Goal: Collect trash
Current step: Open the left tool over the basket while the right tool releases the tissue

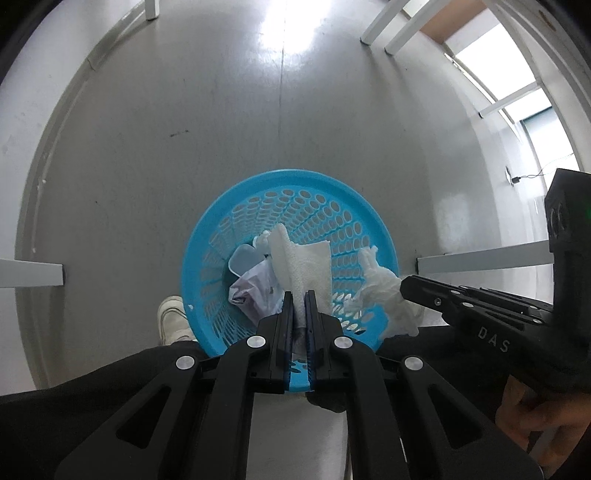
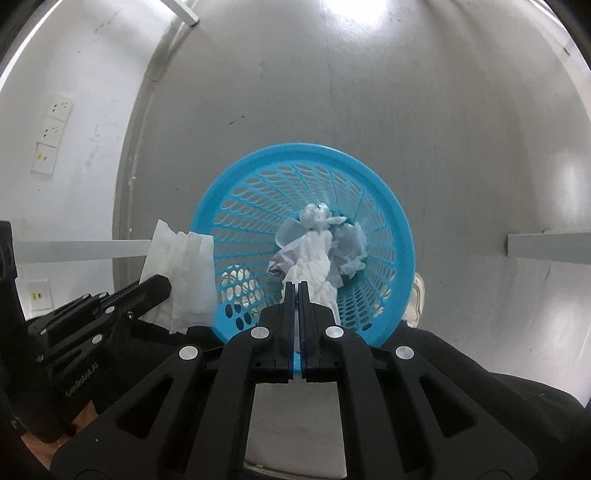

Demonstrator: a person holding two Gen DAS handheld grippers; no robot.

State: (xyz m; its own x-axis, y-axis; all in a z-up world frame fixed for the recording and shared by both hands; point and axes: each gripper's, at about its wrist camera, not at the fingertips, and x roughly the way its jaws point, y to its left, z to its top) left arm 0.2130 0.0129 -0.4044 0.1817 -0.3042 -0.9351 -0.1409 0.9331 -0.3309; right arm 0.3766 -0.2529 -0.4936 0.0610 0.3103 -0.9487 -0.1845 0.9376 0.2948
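Note:
A blue perforated basket (image 1: 221,221) stands on the grey floor, also in the right wrist view (image 2: 258,166). It holds crumpled paper (image 1: 251,291) and a pale plastic piece (image 1: 242,258). My left gripper (image 1: 300,295) is shut on a white paper towel (image 1: 306,262) and holds it over the basket; it also shows in the right wrist view (image 2: 184,266). My right gripper (image 2: 295,286) is shut on a crumpled white tissue (image 2: 314,266) above the basket; the tissue also shows in the left wrist view (image 1: 384,295).
White table legs (image 1: 391,26) stand at the far side and a white bar (image 1: 480,258) to the right. A wall with sockets (image 2: 55,129) is on the left. A white shoe (image 1: 171,317) stands beside the basket.

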